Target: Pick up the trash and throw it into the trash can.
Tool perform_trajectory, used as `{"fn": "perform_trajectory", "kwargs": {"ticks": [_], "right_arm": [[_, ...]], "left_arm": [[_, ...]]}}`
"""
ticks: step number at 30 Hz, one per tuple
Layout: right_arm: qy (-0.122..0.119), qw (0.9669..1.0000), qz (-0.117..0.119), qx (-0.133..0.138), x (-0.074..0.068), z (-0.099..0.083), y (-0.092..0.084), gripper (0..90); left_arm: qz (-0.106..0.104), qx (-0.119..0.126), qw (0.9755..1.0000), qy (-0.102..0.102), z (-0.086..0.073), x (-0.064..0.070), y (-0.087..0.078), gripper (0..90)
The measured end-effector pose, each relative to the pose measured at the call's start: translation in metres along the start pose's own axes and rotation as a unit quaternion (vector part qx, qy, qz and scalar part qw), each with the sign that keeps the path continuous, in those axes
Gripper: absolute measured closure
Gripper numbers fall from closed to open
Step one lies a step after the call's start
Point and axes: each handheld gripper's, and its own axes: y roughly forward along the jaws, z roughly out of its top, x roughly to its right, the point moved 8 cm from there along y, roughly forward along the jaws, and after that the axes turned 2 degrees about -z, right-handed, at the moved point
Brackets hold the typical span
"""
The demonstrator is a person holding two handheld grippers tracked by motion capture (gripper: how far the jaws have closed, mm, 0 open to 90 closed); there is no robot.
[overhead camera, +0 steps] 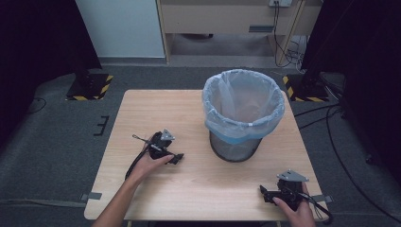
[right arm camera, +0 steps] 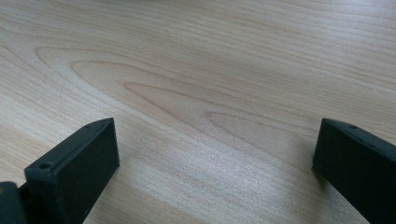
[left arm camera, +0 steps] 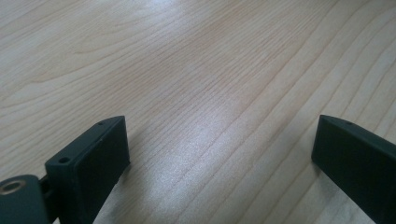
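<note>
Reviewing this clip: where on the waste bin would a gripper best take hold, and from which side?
Probably the near rim of the bin, from above: the bag's folded-over edge makes a thin lip there. The round mesh body looks too wide. The right gripper is open.

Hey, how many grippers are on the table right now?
2. The left gripper rests on the table left of the bin; the right gripper sits near the front right corner.
</note>
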Motion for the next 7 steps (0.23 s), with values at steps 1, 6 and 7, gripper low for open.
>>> {"fn": "perform_trajectory", "kwargs": {"ticks": [1,6,7], "right_arm": [[0.0,1.0,0.0,0.0,0.0,0.0,0.0,0.3],[0.001,1.0,-0.001,0.0,-0.0001,-0.0001,-0.0001,0.3],[0.001,1.0,-0.001,0.0,-0.0001,-0.0001,-0.0001,0.3]], "left_arm": [[0.001,0.004,1.0,-0.001,-0.0003,-0.0005,0.0003,2.2],[0.003,0.015,0.9999,-0.005,-0.0017,-0.0017,0.0003,1.0],[0.003,0.014,0.9999,-0.005,-0.0017,-0.0017,0.0003,0.8]]}}
